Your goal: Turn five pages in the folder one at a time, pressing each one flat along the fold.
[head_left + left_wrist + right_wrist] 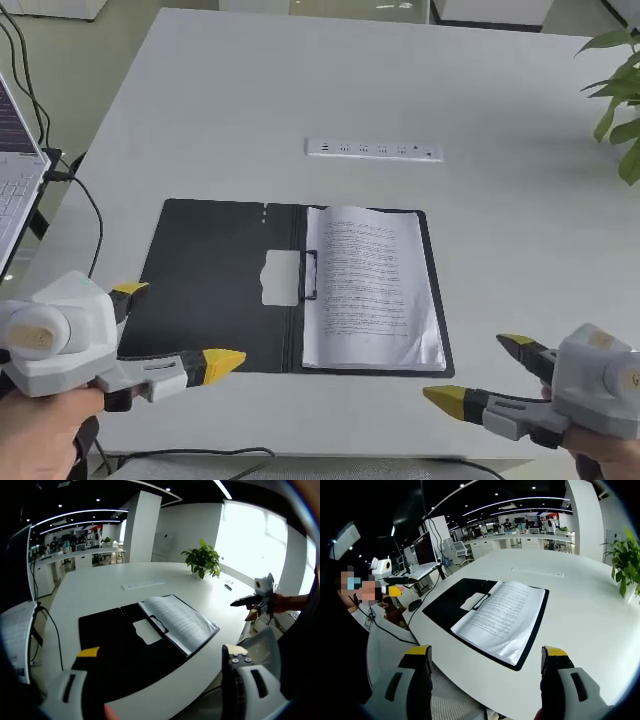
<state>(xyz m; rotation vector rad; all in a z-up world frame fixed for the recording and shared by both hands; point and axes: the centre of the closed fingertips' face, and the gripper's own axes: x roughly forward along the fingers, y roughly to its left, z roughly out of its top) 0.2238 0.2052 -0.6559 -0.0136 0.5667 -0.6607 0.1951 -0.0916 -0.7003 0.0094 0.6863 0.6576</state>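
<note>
With my left gripper (185, 325) and right gripper (478, 368) both released, short of the folder (215, 280), I risk pinching several pages (370, 285) together, since the stack lies tight.

Left gripper (161, 651) jaws spread wide before the open folder (125, 635) — pages (177, 620) stacked on its right side.

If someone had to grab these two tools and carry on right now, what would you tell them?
Left gripper: open, empty, hovering at the front left corner of the folder.
Right gripper: open, empty, off its front right corner.
The folder lies open on the white table; the paper stack sits clipped on its right half.
Its left half holds no pages, so no page looks turned.
Left to do: all five turns and presses.
</note>
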